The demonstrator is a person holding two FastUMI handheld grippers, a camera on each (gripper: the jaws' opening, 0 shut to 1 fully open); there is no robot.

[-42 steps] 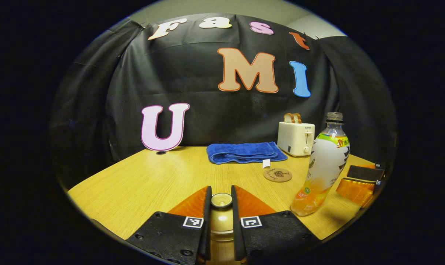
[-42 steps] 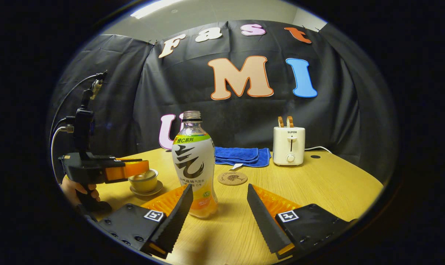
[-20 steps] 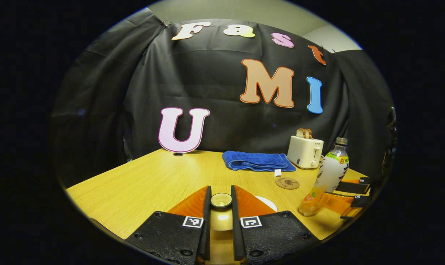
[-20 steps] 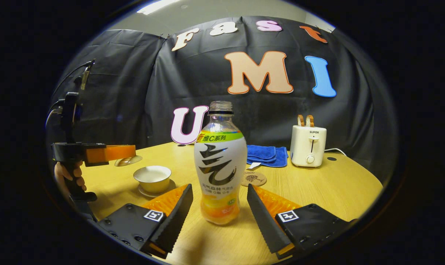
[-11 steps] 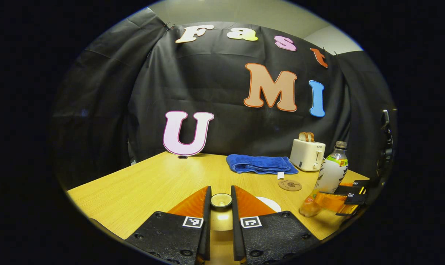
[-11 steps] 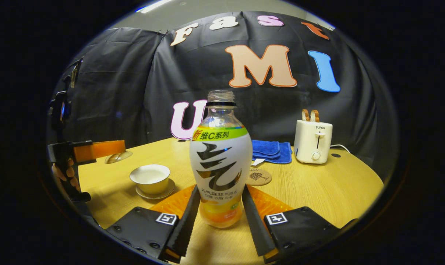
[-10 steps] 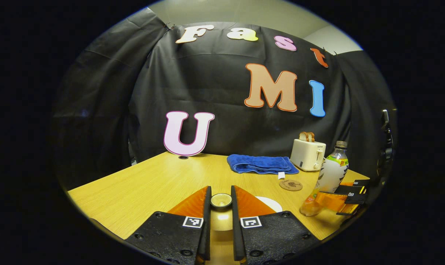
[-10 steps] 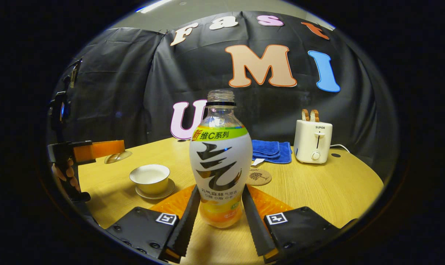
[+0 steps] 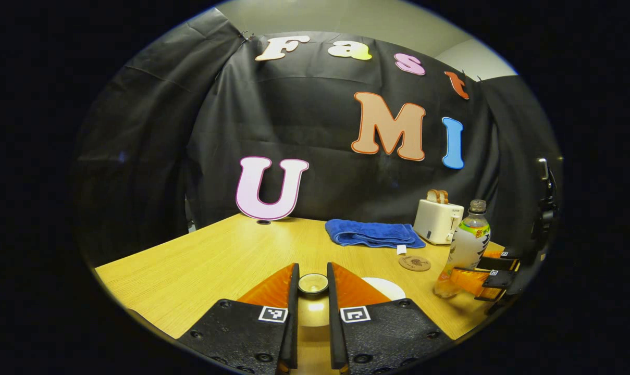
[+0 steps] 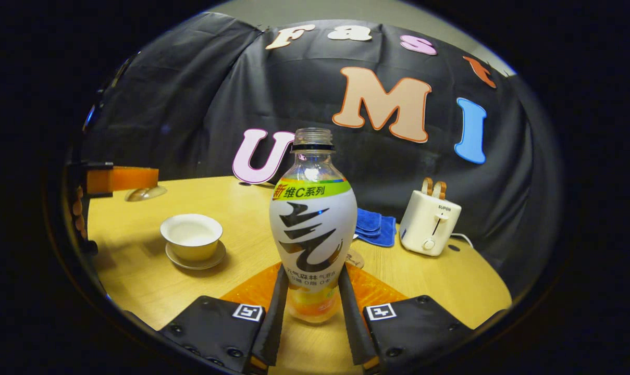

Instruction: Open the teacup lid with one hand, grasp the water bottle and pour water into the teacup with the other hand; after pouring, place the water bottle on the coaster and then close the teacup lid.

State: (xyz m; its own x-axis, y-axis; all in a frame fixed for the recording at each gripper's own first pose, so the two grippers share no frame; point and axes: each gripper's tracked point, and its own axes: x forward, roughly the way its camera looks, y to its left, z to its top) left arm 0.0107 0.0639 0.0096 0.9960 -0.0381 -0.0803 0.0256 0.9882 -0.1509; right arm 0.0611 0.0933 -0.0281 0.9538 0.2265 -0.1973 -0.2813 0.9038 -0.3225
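My right gripper is shut on the lower body of the uncapped water bottle, which stands upright between its fingers. The open teacup sits on its saucer to the left of the bottle. Left of the cup and higher, my left gripper holds the teacup lid in the air. In the left gripper view, the left gripper is shut on the lid's knob. The cup's rim shows just right of its fingers. Farther right, the right gripper holds the bottle. The round coaster lies beyond the cup.
A folded blue towel and a white toaster with bread stand at the back of the wooden table. The coaster peeks out behind the bottle, with the towel and toaster beyond it.
My left gripper lifted the lid off the teacup and carried it left. My right gripper moved up to the bottle and shut on it, and its view has since tilted.
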